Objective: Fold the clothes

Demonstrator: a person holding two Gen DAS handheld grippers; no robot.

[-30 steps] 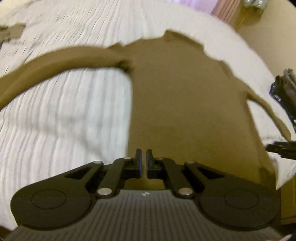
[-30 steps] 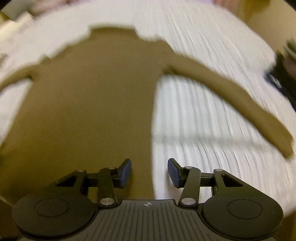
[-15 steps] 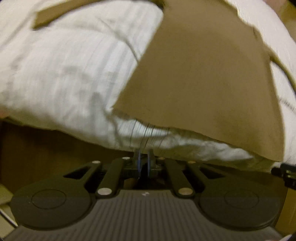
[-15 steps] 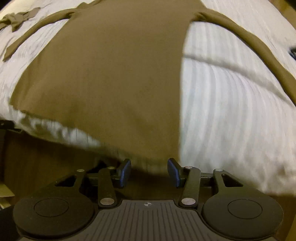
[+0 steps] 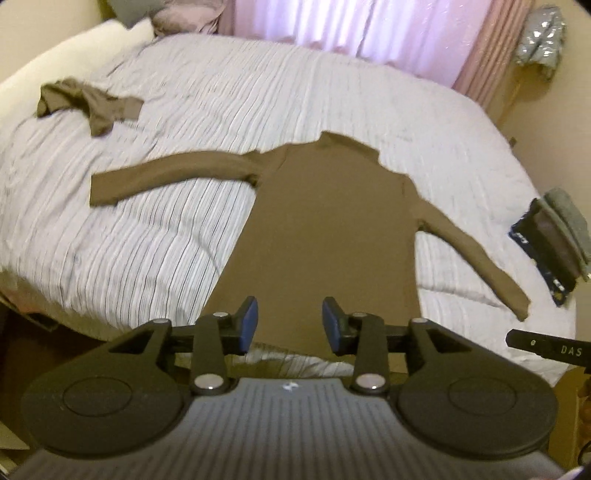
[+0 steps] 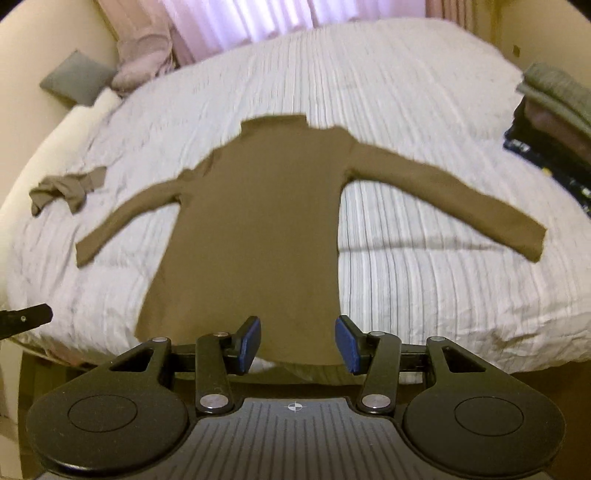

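Lying flat on the white ribbed bedspread (image 6: 424,110), the olive-brown long-sleeved turtleneck top (image 6: 258,229) is stretched lengthwise, collar toward the pink curtains (image 5: 369,33) and hem at the near bed edge, with sleeves spread to both sides. A crumpled olive-brown garment (image 5: 92,105) is seen beyond the left sleeve, and a stack of folded dark and grey clothes (image 6: 554,122) beside the right. The left tool (image 5: 290,325) and right tool (image 6: 298,341) are held wide, empty, above the hem.
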